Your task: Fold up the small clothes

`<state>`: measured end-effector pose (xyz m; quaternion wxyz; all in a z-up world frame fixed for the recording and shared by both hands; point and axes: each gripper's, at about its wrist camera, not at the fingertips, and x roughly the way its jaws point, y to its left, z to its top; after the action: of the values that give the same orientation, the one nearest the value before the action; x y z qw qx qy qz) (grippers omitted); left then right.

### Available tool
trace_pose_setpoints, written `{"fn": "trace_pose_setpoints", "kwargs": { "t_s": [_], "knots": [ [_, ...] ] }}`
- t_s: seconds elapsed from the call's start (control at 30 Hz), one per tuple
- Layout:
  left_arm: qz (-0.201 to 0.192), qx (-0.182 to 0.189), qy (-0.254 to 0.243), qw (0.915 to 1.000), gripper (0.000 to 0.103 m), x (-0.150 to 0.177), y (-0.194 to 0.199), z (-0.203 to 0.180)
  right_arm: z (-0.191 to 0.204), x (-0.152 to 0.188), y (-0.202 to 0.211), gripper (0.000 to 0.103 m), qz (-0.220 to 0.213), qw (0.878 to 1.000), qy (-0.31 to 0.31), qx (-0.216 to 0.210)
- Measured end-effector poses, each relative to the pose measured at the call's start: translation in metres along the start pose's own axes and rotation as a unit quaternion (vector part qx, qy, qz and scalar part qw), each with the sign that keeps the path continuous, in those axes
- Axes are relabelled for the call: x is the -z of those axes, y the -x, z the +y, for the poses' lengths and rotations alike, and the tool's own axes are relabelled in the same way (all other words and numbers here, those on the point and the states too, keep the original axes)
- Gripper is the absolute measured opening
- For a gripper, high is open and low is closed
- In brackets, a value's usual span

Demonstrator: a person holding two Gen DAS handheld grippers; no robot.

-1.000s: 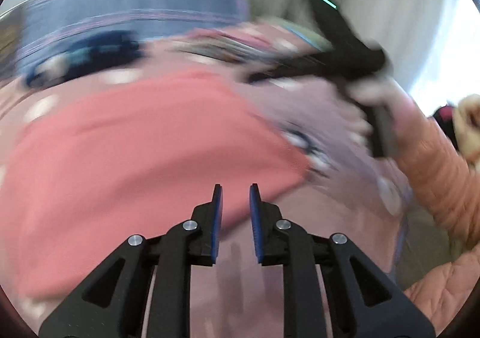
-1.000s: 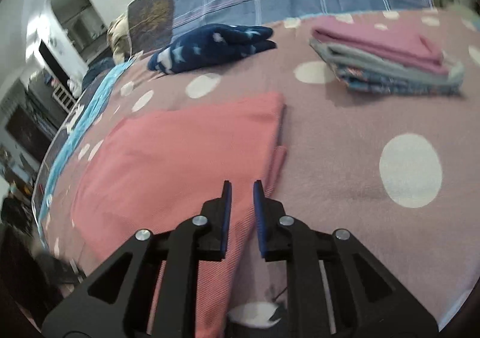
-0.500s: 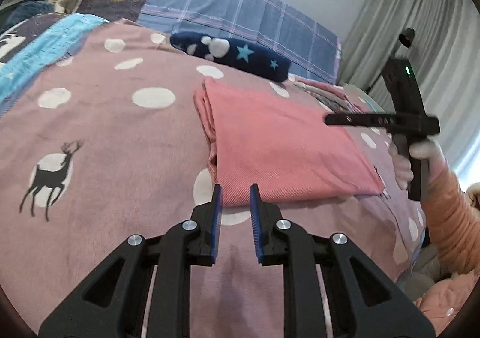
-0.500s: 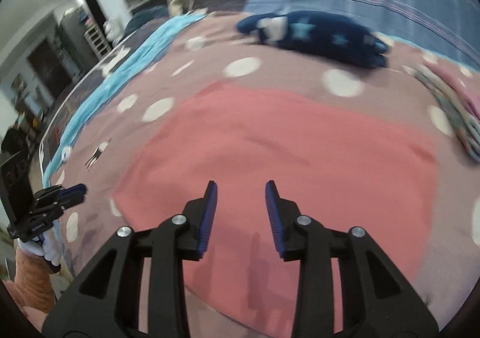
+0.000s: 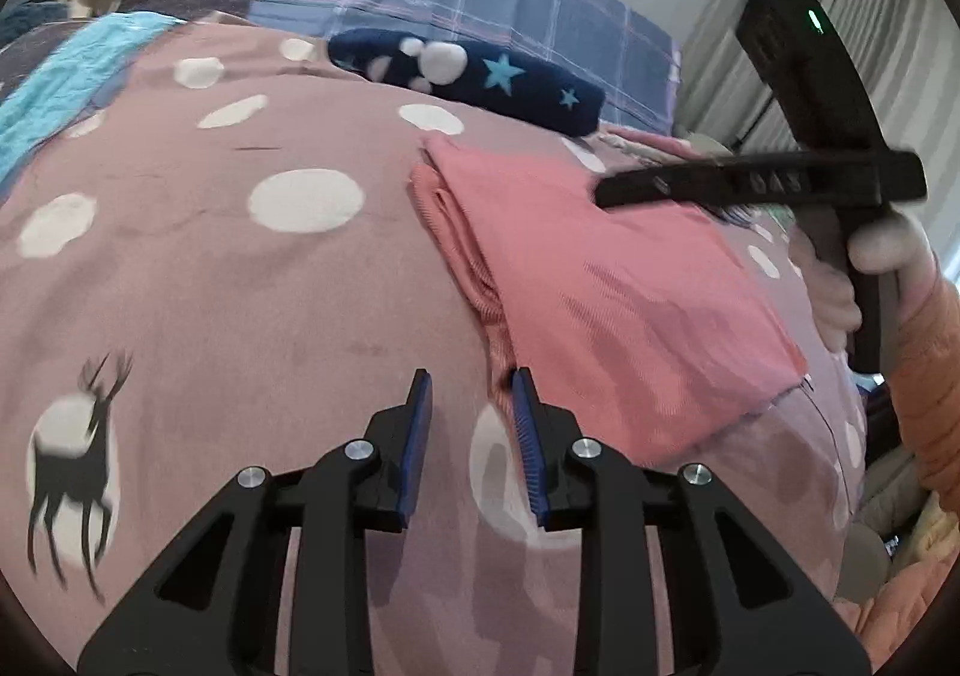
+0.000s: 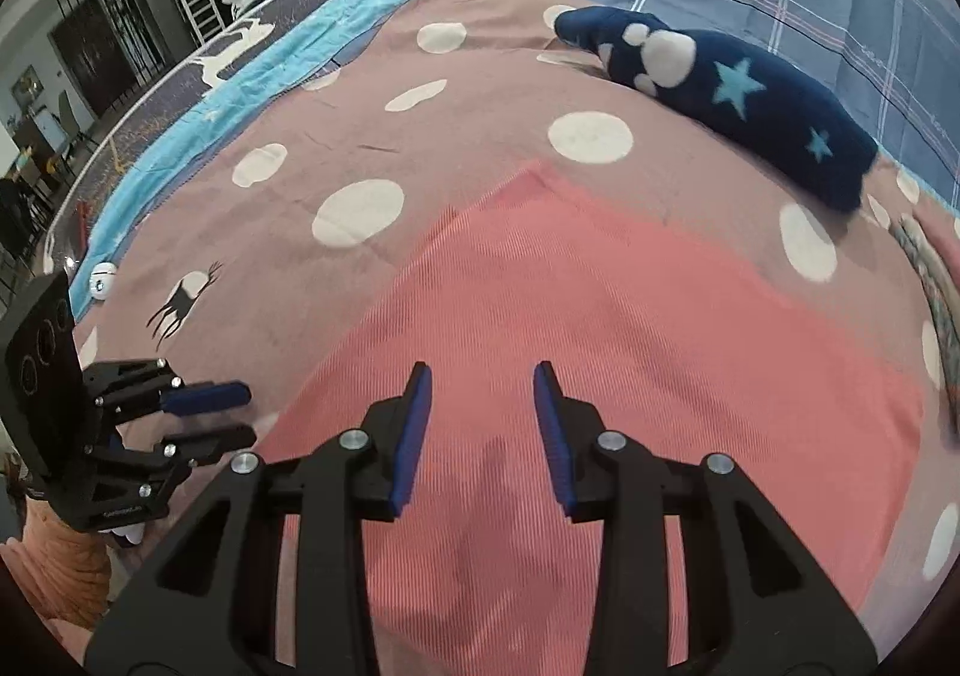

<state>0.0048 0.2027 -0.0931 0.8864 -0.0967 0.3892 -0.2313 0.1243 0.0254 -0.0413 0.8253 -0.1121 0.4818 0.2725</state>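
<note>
the folded pink ribbed-cotton garment (image 6: pixel 630 316) was left flat mid-bed while the left gripper (image 5: pixel 471 436), opening and empty, and the parted, empty right gripper (image 6: pixel 480 430) were positioned for another fold.

Pink ribbed garment (image 5: pixel 606 310), folded flat on bed, layered edge facing left; directly under right hand-held gripper (image 6: pixel 483 424), just right of left hand-held gripper (image 5: pixel 471 427).

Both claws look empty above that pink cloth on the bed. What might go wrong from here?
1. The left gripper, its jaws opening and empty, sits at the pink cloth's layered edge; it may pinch only some layers and the fold could slip apart.
2. The right gripper, open, hovers over the cloth's flat middle; it may bunch it or snag the bedspread.
</note>
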Motion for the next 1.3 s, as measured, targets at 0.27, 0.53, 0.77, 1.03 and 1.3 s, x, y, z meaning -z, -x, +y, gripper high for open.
{"fn": "trace_pose_setpoints", "kwargs": {
  "t_s": [0.27, 0.53, 0.77, 1.03, 1.3],
  "knots": [
    [0.026, 0.045, -0.005, 0.9986, 0.028, -0.006, -0.022, 0.002, 0.029, -0.066, -0.047, 0.039, 0.025, 0.998, 0.055, -0.007],
    [0.029, 0.095, 0.042, 0.9942, 0.026, -0.011, -0.03, 0.018, 0.055, -0.082, -0.11, 0.048, 0.097, 0.984, 0.142, 0.049],
    [0.022, 0.074, 0.039, 0.9962, 0.005, 0.002, -0.012, 0.011, 0.041, -0.091, -0.088, 0.001, 0.013, 0.996, 0.084, 0.022],
    [0.016, 0.084, 0.056, 0.9947, 0.0, 0.016, 0.006, 0.018, 0.012, -0.091, -0.114, 0.007, 0.008, 0.999, 0.033, -0.016],
    [-0.042, 0.041, 0.078, 0.9952, 0.012, 0.025, 0.049, 0.045, 0.045, -0.038, -0.026, 0.031, -0.038, 0.993, 0.113, -0.016]
  ]
}}
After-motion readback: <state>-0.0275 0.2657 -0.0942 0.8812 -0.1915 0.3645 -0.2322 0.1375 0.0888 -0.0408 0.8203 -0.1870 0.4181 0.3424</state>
